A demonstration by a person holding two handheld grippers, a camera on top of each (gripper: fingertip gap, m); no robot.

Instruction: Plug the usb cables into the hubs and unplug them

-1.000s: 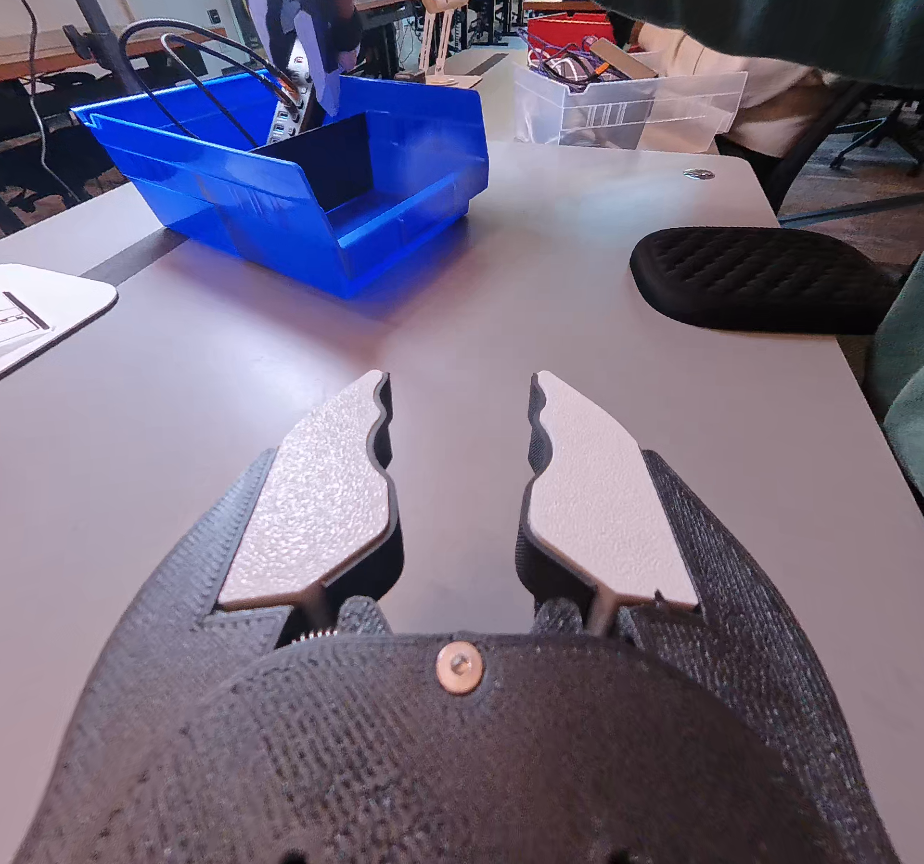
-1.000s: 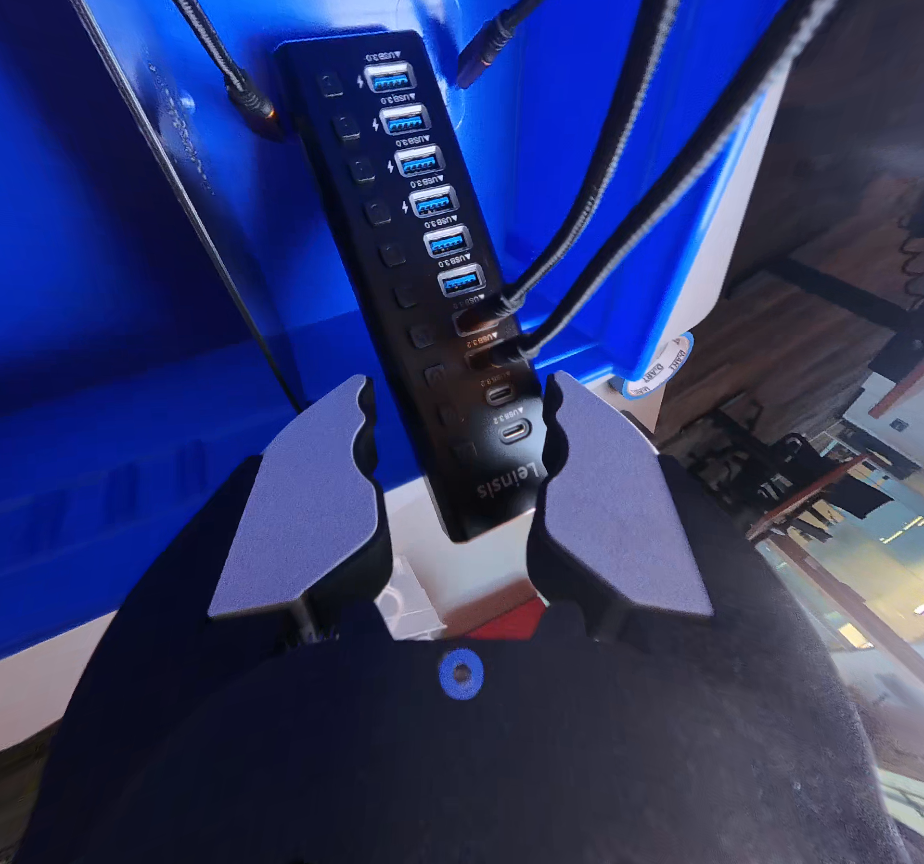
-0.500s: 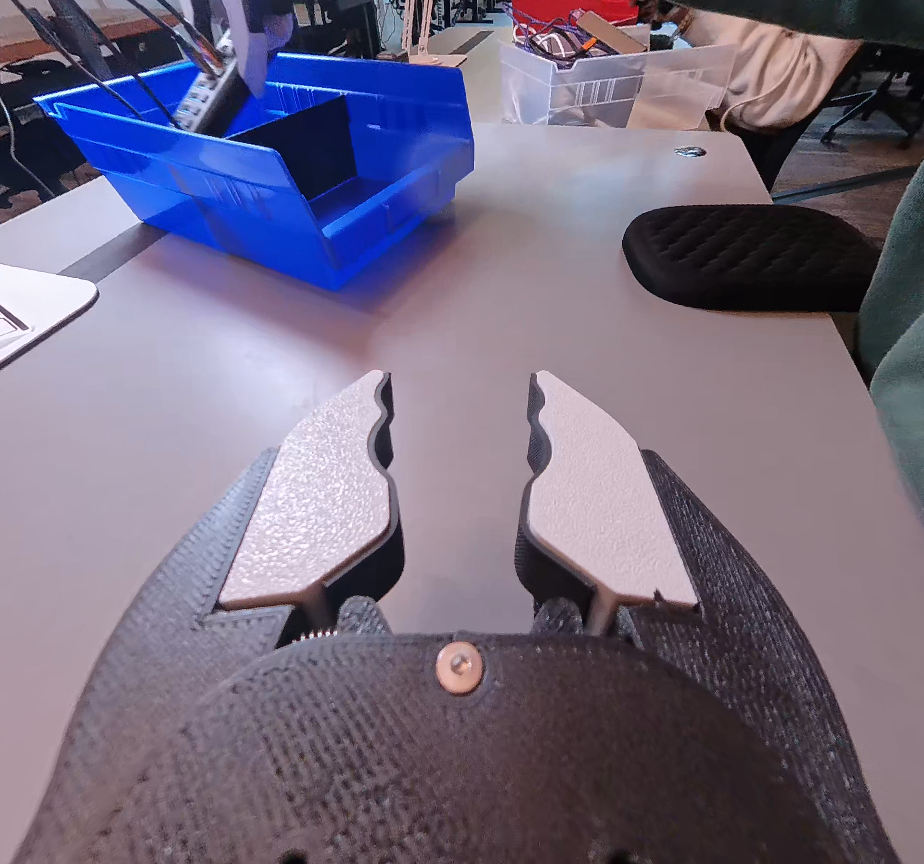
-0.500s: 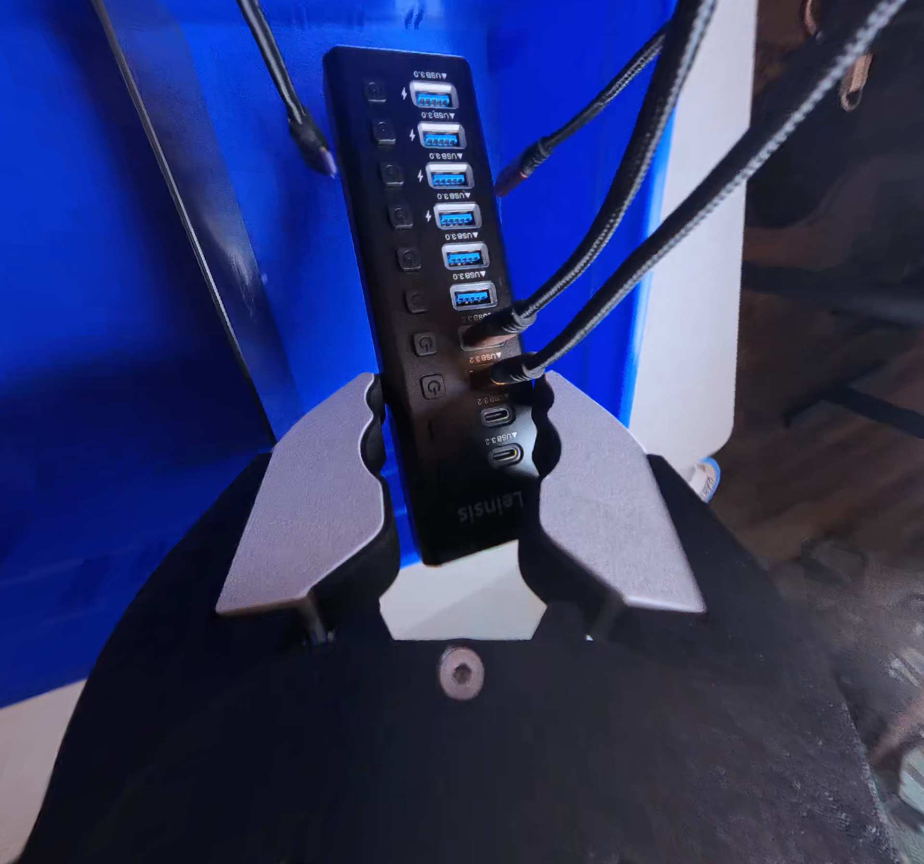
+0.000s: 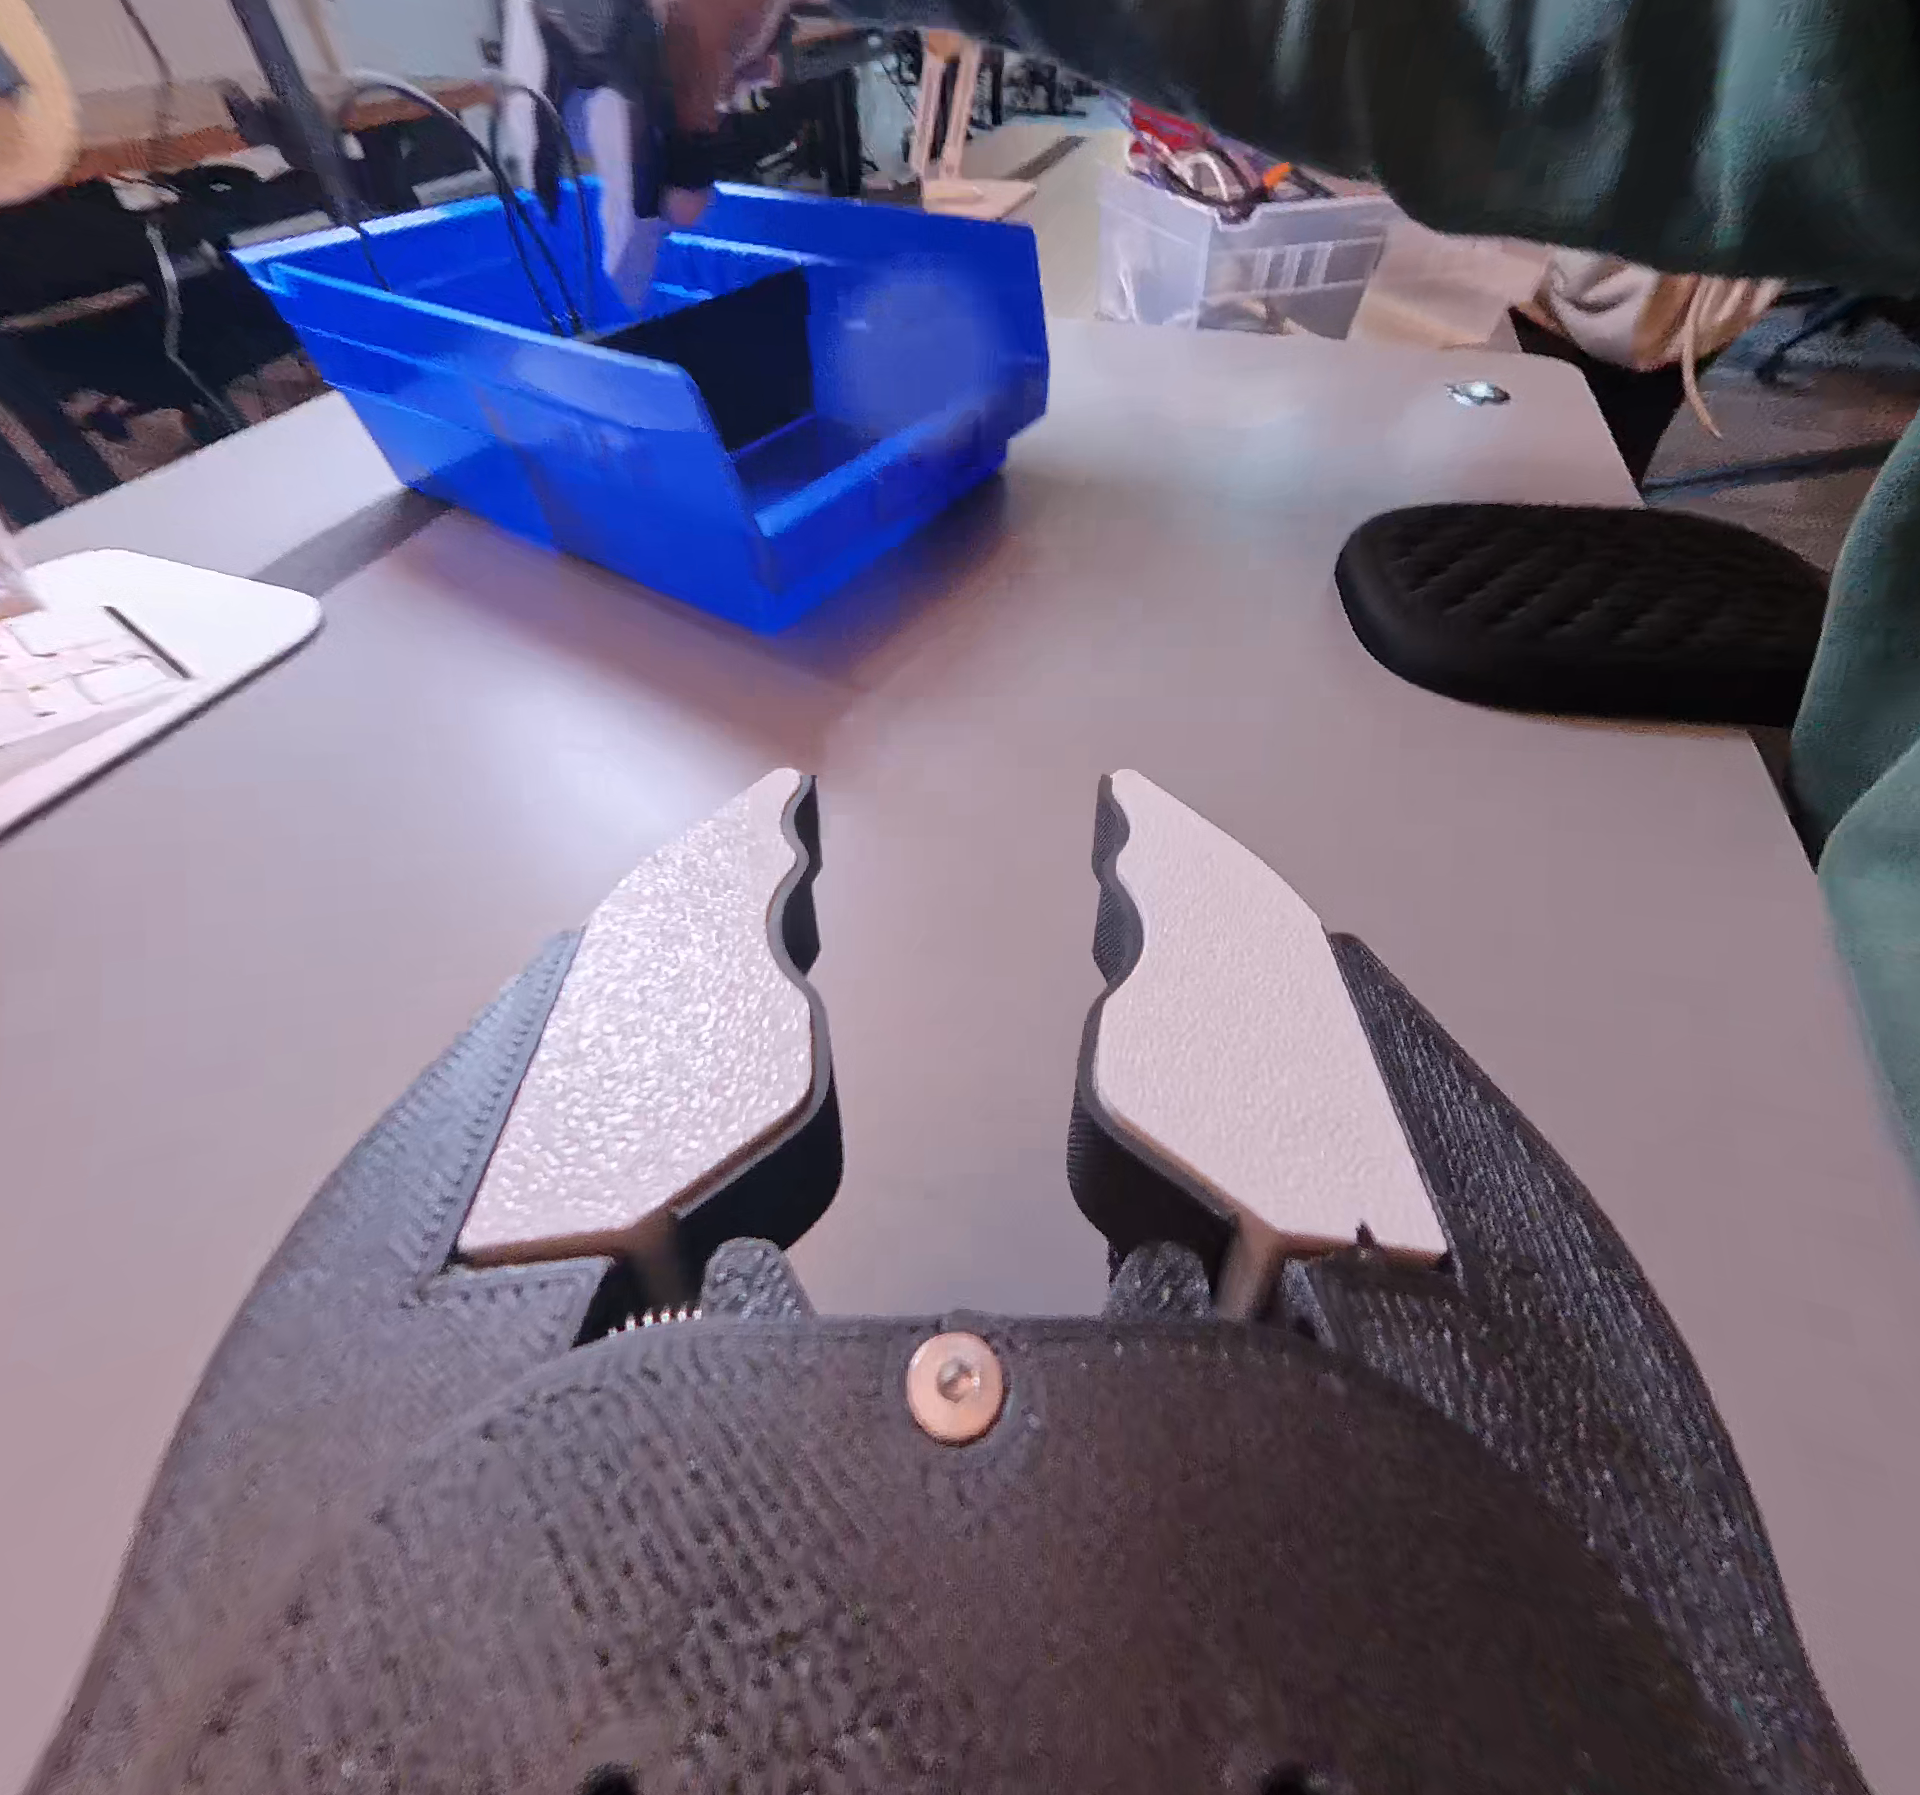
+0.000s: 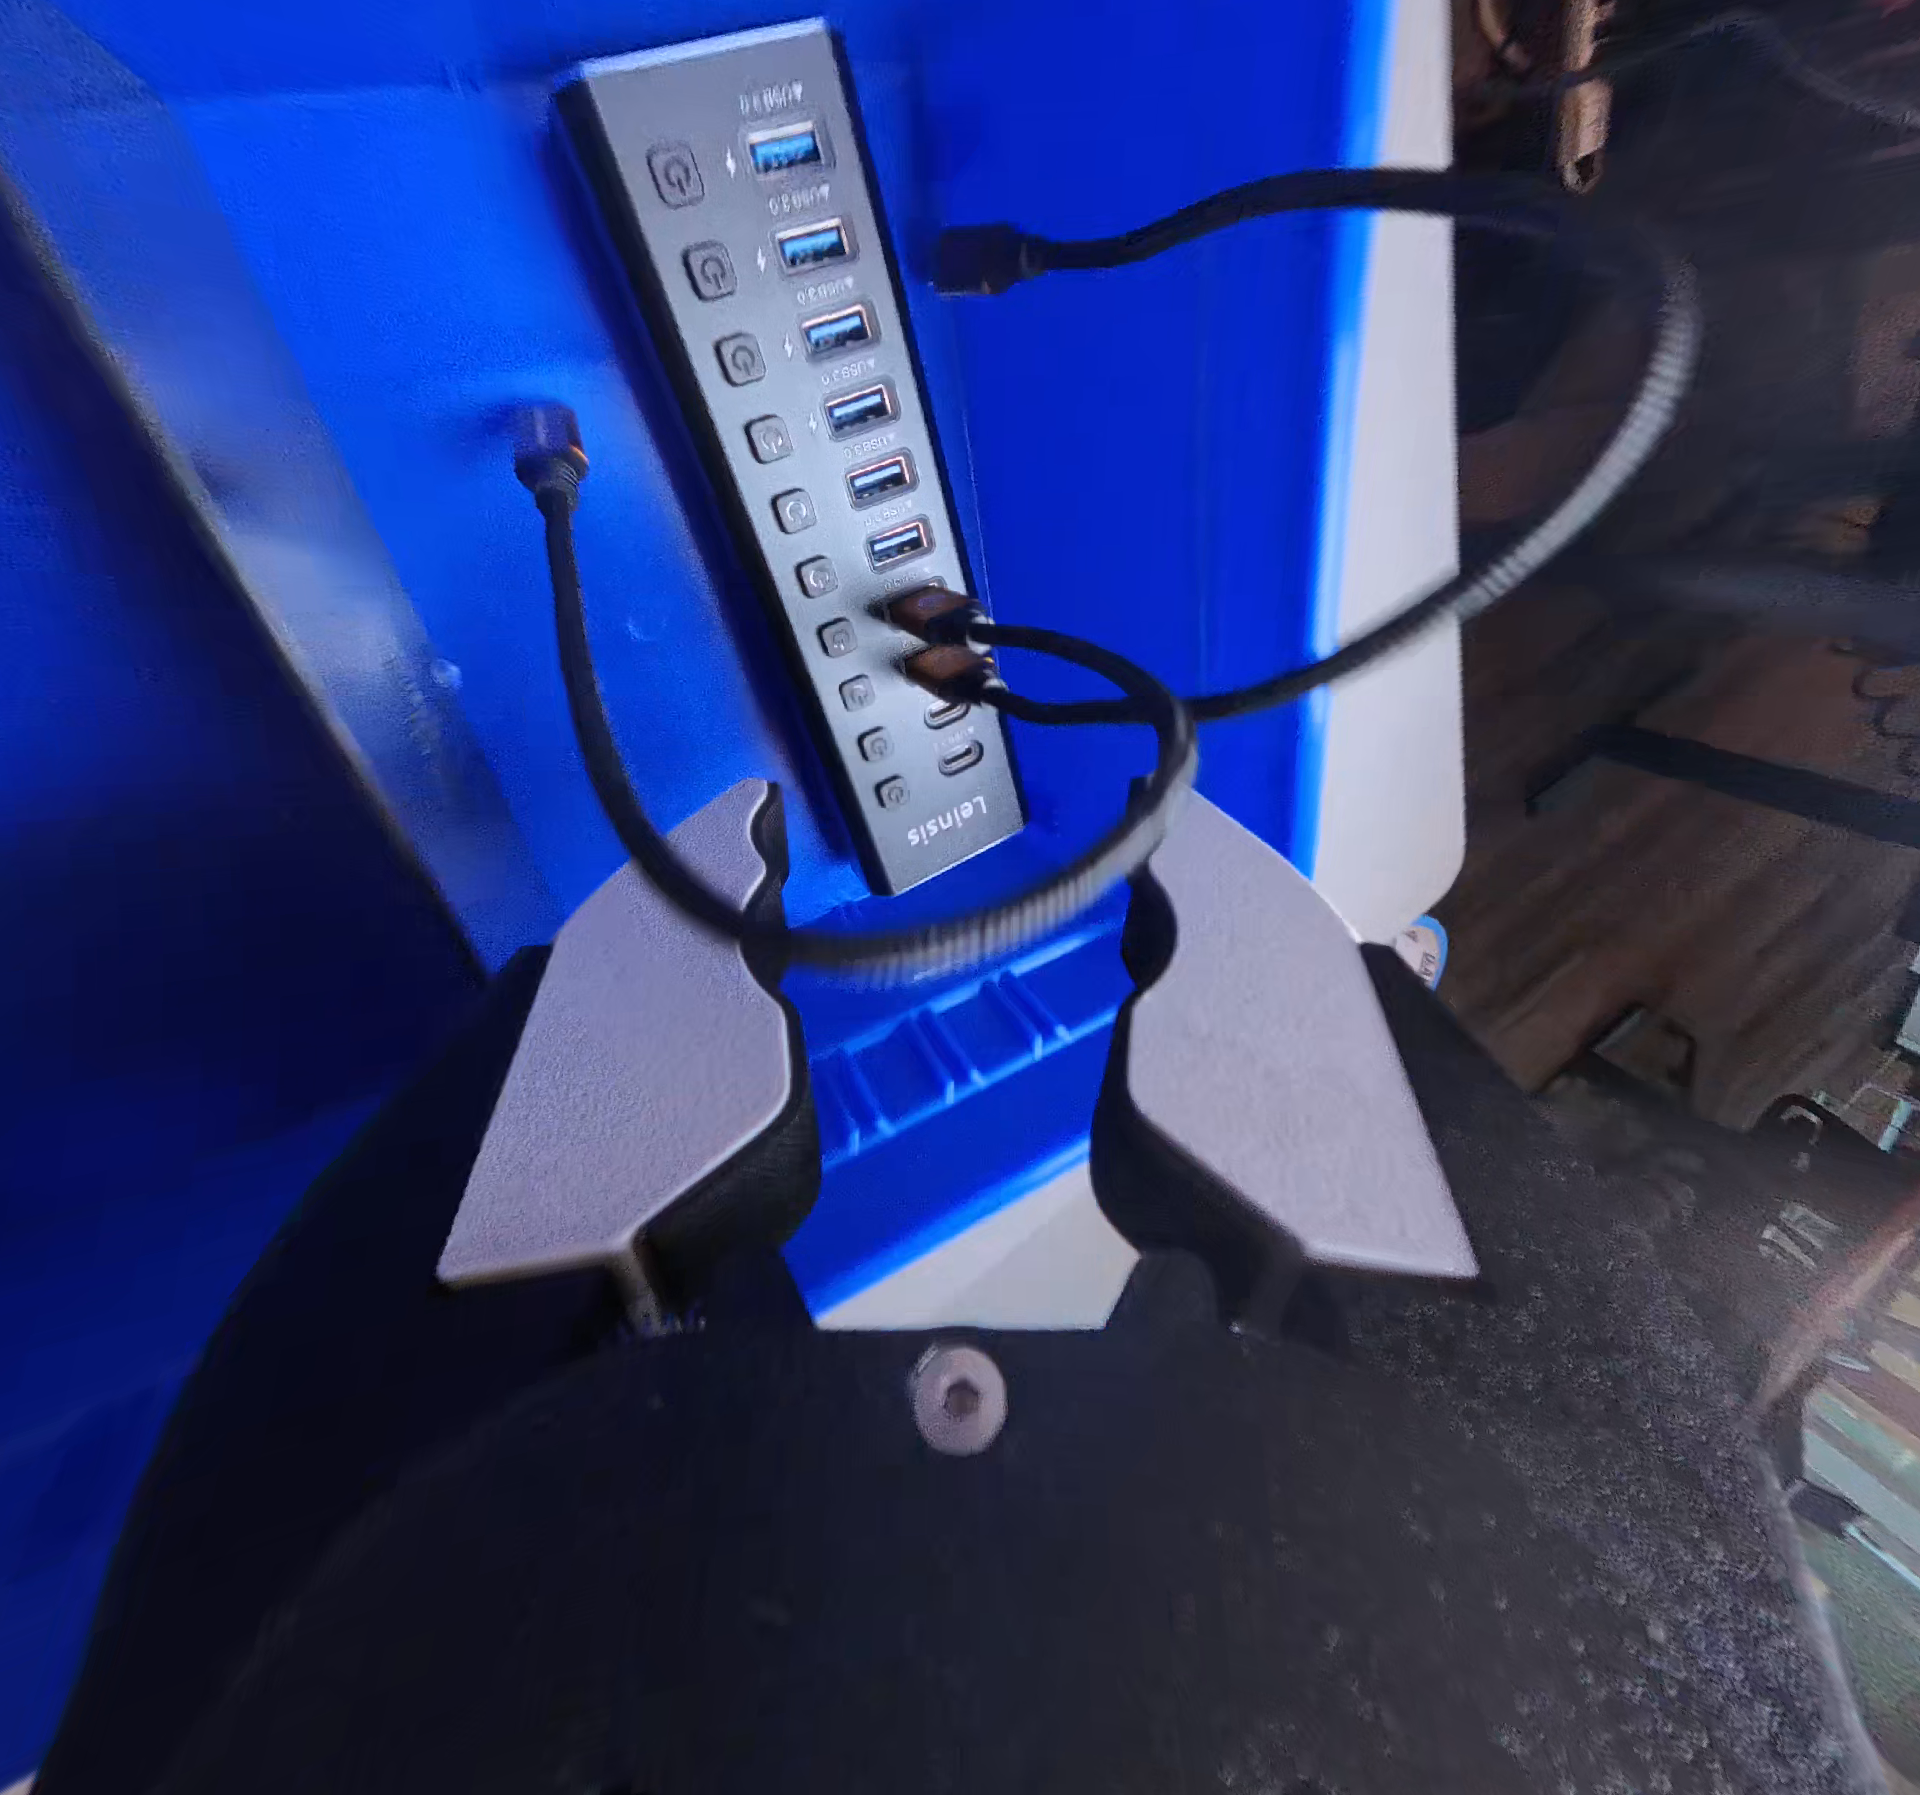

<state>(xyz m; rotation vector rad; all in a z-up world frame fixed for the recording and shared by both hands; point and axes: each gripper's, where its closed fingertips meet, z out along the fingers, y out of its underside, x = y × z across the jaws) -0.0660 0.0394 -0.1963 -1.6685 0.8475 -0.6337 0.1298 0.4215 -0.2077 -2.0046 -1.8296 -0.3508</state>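
Grey desk [image 5: 1195,519] in an office-like room, more desks and clutter blurred at the back. Far left on the desk: white keyboard corner [image 5: 114,644]. Next over, blue plastic bin [image 5: 582,415] with black divider [image 5: 727,353] inside, two black cables arcing over its rear rim. Above the bin, right gripper [image 5: 634,218] seen from afar, pointing down into it, motion-blurred. Behind and right of the bin: clear plastic tub [image 5: 1236,259] holding wires. Right edge: black mesh chair armrest [image 5: 1579,613], dark green sleeve [image 5: 1455,31] across the top. Foreground: left gripper [image 5: 956,810] low over bare desk, fingers spread apart, nothing between them, well short of the bin.

Right wrist view, looking down into the bin: blue wall at left, loose plug [image 6: 545,431] of a braided cable [image 6: 582,665] hanging free against it. Centre: dark multi-port USB hub [image 6: 790,457] leaning on the blue back wall, six blue-tongued ports empty along the top, two USB cable plugs [image 6: 935,639] seated in the next two ports, two small oval ports below empty. Right of the hub: another loose plug [image 6: 971,259] in the air, its cable looping out past the bin edge. Right gripper [image 6: 956,810] spread wide just below the hub's lower end, not touching the hub; braided cable loop draped across both fingertips. White table edge and dark floor at far right.
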